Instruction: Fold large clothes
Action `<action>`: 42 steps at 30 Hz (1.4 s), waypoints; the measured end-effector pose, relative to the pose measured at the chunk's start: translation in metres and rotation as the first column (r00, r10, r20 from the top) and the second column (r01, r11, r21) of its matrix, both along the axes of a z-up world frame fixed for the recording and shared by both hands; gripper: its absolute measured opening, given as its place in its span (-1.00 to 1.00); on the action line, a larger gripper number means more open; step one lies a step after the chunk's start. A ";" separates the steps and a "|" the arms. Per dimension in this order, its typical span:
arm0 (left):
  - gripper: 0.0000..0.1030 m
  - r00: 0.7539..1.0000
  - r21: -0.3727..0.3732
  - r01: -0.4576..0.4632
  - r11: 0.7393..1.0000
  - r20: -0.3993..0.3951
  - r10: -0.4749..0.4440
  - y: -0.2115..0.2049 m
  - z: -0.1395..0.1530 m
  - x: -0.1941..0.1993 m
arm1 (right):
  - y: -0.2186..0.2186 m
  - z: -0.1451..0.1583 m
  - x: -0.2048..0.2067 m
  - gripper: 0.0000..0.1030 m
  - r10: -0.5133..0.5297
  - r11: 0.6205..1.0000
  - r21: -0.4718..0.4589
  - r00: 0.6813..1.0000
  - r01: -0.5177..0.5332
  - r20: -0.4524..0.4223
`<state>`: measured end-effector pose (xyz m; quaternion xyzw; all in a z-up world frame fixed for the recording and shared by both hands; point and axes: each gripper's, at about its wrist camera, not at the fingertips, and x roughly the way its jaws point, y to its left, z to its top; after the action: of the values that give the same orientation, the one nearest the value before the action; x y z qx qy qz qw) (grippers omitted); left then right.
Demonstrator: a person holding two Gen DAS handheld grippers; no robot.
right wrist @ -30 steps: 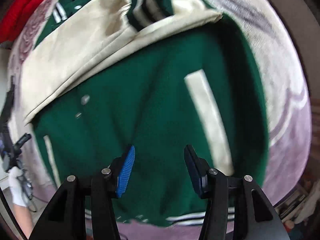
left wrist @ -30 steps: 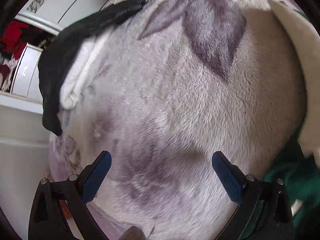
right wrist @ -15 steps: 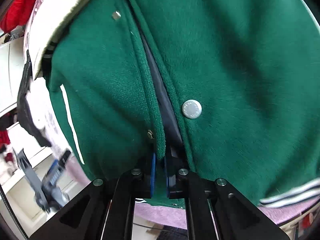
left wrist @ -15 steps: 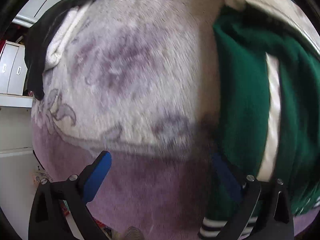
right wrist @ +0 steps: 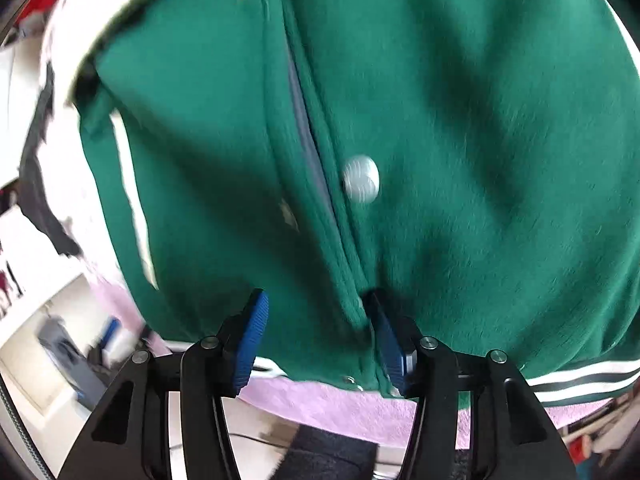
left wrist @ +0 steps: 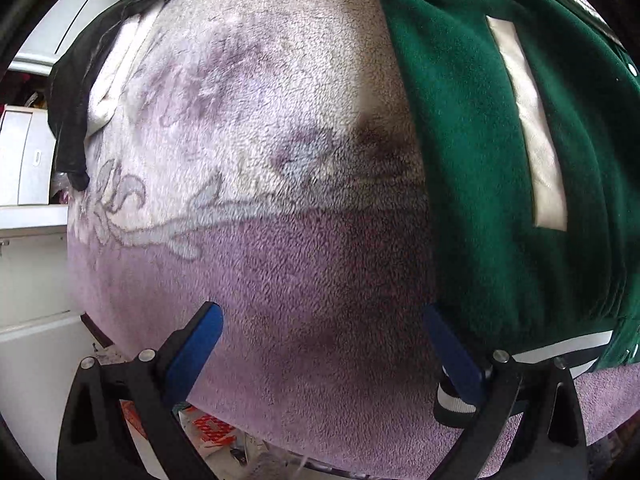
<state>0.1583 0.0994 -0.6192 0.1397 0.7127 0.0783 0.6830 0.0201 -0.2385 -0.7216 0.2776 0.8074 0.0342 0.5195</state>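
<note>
Right tongs [right wrist: 316,338] reopened astride jacket [right wrist: 440,120] placket.

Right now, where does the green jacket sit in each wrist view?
Left wrist: green jacket fills the right side, on the purple blanket.
Right wrist: green jacket fills most of the frame.
Shared landmark: its striped hem at bottom right.

Soft daylight, dark fisheye corners, sharp left view with a central shadow, heavily motion-blurred right view.

both wrist views close above, sharing green jacket [left wrist: 480,160]
</note>
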 end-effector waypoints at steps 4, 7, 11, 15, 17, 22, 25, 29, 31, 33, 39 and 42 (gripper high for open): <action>1.00 1.000 0.047 -0.005 0.999 0.029 0.004 -0.008 0.012 -0.003 | -0.006 -0.001 -0.022 -0.88 0.034 0.998 -0.061 0.999 -0.034 -0.013; 1.00 0.997 0.075 -0.005 0.997 0.071 -0.001 -0.020 0.034 -0.001 | -0.003 0.005 -0.019 -0.81 0.016 1.000 -0.026 0.999 -0.017 -0.032; 1.00 0.990 0.111 -0.007 0.994 0.140 -0.009 -0.048 0.072 0.004 | -0.041 0.056 -0.019 -0.40 0.041 0.999 -0.027 0.998 -0.040 0.040; 1.00 0.979 0.141 -0.010 0.990 0.203 -0.019 -0.091 0.102 0.005 | -0.130 0.103 -0.033 0.00 -0.023 0.996 -0.090 0.996 0.031 0.090; 1.00 0.973 0.170 -0.015 0.985 0.229 -0.025 -0.126 0.110 0.001 | -0.178 0.114 -0.037 0.13 -0.023 0.986 -0.159 0.993 0.042 0.117; 1.00 0.980 0.194 -0.016 0.981 0.195 -0.023 -0.219 0.100 -0.008 | -0.299 0.070 -0.052 0.31 -0.036 0.987 -0.151 0.996 0.048 0.082; 1.00 0.986 0.189 -0.008 0.982 0.165 -0.024 -0.273 0.087 -0.010 | -0.323 0.019 -0.073 -0.58 -0.037 0.999 -0.035 0.999 0.037 0.009; 1.00 0.992 0.194 0.051 0.980 0.100 -0.071 -0.331 0.070 -0.017 | -0.330 0.006 -0.085 -0.57 0.008 0.999 0.047 1.000 -0.007 -0.025; 1.00 0.989 0.209 0.099 0.973 0.086 -0.119 -0.362 0.068 -0.026 | -0.352 0.027 -0.077 -0.41 0.031 0.997 0.076 1.000 -0.031 0.005; 1.00 0.979 0.257 0.165 0.952 0.076 -0.190 -0.397 0.064 -0.041 | -0.376 0.053 -0.071 0.01 0.106 0.994 -0.037 0.992 -0.103 0.068; 1.00 0.930 0.275 0.346 0.897 0.028 -0.367 -0.495 0.042 -0.087 | -0.473 0.107 -0.074 0.27 0.208 0.929 -0.333 0.971 -0.159 0.119; 1.00 0.893 0.270 0.438 0.857 -0.023 -0.449 -0.535 0.011 -0.108 | -0.506 0.103 -0.073 0.27 0.172 0.911 -0.393 0.981 -0.125 0.087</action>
<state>0.0503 -0.4357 -0.6080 0.3896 0.6300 0.0174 0.6716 -0.0532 -0.7442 -0.6185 0.1052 0.7844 -0.0694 0.6074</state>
